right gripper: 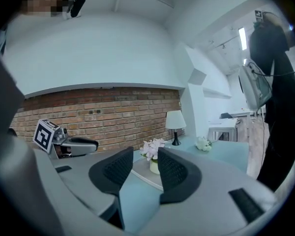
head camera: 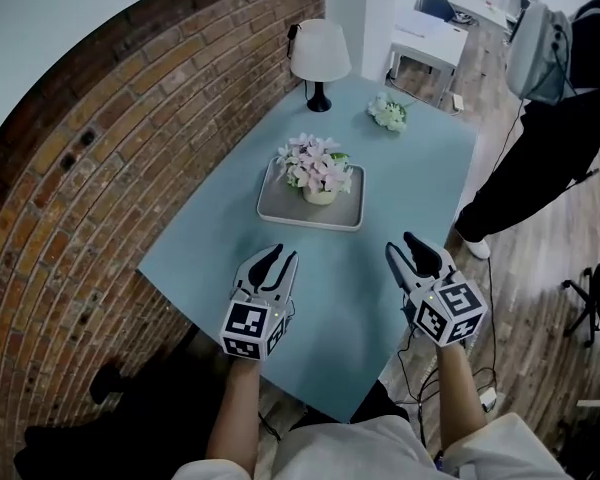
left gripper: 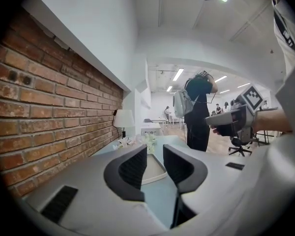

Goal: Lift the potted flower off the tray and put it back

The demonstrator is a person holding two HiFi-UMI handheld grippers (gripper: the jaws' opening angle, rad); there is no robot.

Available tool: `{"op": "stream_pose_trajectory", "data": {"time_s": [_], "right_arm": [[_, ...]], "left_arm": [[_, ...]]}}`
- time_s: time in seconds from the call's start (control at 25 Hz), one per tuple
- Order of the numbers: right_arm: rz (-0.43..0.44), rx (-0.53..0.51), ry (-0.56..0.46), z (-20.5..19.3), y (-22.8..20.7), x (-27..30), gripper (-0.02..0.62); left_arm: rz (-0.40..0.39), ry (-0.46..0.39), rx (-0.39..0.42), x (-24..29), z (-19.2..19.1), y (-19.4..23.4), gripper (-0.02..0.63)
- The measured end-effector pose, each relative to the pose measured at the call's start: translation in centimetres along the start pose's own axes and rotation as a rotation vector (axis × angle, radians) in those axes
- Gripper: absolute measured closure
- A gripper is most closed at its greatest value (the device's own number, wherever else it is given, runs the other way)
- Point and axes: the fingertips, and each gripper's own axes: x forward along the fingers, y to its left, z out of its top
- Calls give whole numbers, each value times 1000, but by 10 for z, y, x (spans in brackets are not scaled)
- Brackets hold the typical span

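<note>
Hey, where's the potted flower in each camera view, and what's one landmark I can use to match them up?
Head view: potted flower at centre, slightly above the middle, on the tray.
Left gripper view: small, just below centre.
Right gripper view: just below centre, larger.
Shared landmark: the white lamp.

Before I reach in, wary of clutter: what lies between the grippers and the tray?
Nothing but bare table up to the tray, in the head view.

Red brick wall [head camera: 100,138] runs along nine o'clock, wood-plank floor [head camera: 540,258] at three. Pale teal rectangular table [head camera: 420,188] in the middle, white-shaded black-stemmed lamp [head camera: 319,56] at its twelve o'clock end. White desk [head camera: 430,36] beyond, ceiling strip lights [left gripper: 178,74] glowing.
</note>
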Motion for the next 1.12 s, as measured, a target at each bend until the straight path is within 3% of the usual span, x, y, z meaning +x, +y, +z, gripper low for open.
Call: {"op": "stream_pose_trajectory", "data": {"time_s": [0.52,0.76,1.12], "right_arm": [[105,-11,38,-38,-64,84,361],[195,-74,75,-56,-73,134,292],[310,-147,152,-95,-78,197,251]], "left_arm": [[29,1,-24,92,-41,27,416],[33,41,-16,129,-63,39,394],[53,93,-44,168,-100,71,379]]}}
